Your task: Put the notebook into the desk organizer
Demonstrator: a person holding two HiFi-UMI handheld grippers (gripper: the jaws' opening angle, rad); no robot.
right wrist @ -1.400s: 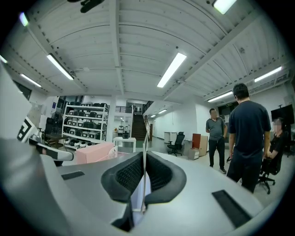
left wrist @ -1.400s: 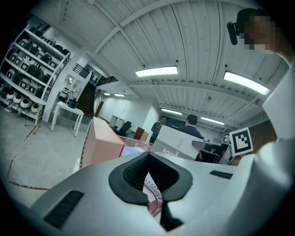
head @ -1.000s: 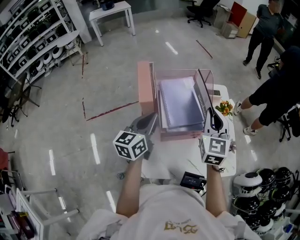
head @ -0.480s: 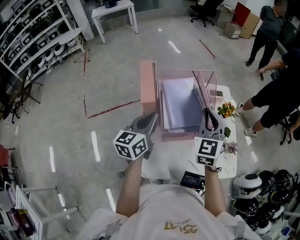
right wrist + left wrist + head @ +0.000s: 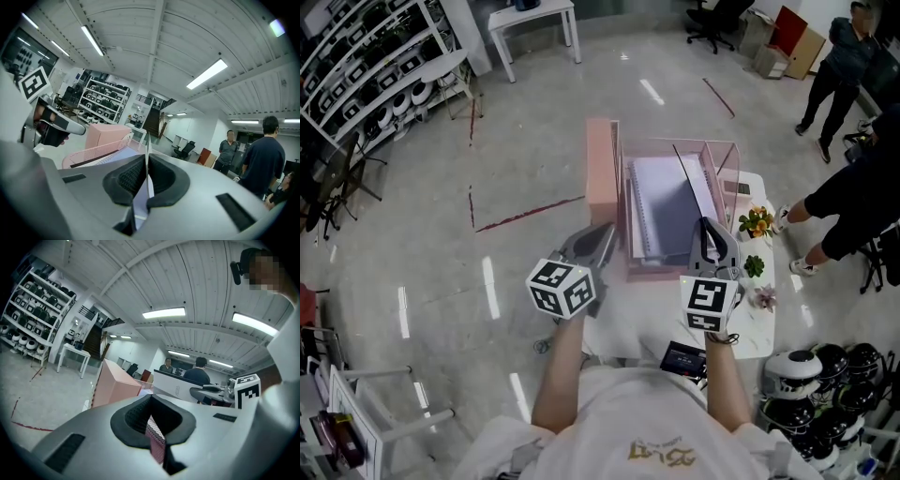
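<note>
The pink mesh desk organizer [image 5: 661, 274] lies on a small white table [image 5: 623, 328], with a spiral notebook [image 5: 661, 206] flat inside it. My right gripper [image 5: 705, 230] is shut on the near edge of a thin white notebook [image 5: 694, 183], which stands on edge, tilted, over the organizer's right side. In the right gripper view that notebook [image 5: 146, 154] runs as a thin sheet between the pads, with the organizer [image 5: 91, 152] beyond it on the left. My left gripper [image 5: 598, 239] is at the organizer's near left corner, shut on its pink mesh wall [image 5: 153, 433].
A solid pink box [image 5: 602, 178] stands against the organizer's left side. Small potted flowers [image 5: 753, 220] and a black device [image 5: 684, 358] sit on the table's right and near parts. Helmets [image 5: 825, 375] are piled at lower right. People stand at right, shelves at far left.
My right gripper has moved left with the thin notebook, and the notebook's far edge has swung left over the organizer. The left gripper has stayed where it was.
</note>
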